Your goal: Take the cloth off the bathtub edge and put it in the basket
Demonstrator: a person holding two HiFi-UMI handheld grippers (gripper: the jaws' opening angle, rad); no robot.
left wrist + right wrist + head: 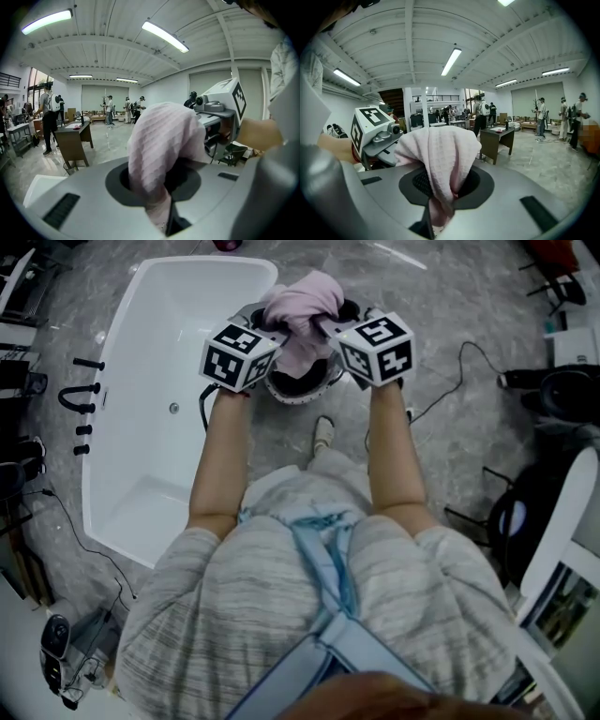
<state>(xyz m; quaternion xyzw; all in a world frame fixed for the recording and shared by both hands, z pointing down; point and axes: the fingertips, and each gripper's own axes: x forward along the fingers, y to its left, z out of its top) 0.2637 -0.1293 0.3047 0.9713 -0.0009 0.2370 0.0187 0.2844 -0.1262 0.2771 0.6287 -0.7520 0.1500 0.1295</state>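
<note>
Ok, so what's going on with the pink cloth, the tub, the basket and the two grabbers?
Pink cloth: bunched up, held in the air over the basket.
Left gripper: shut on one end of the pink cloth.
Right gripper: shut on the other end.
Basket: upright on the floor beside the bathtub, cloth not yet dropped in.
Bathtub: empty, nothing on its edge.

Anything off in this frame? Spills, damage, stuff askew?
Nothing stands out. The pink cloth is bunched up, pinched by both the left tool and the right tool, and hangs over the basket beside the bathtub. No spill or damage shows.
</note>
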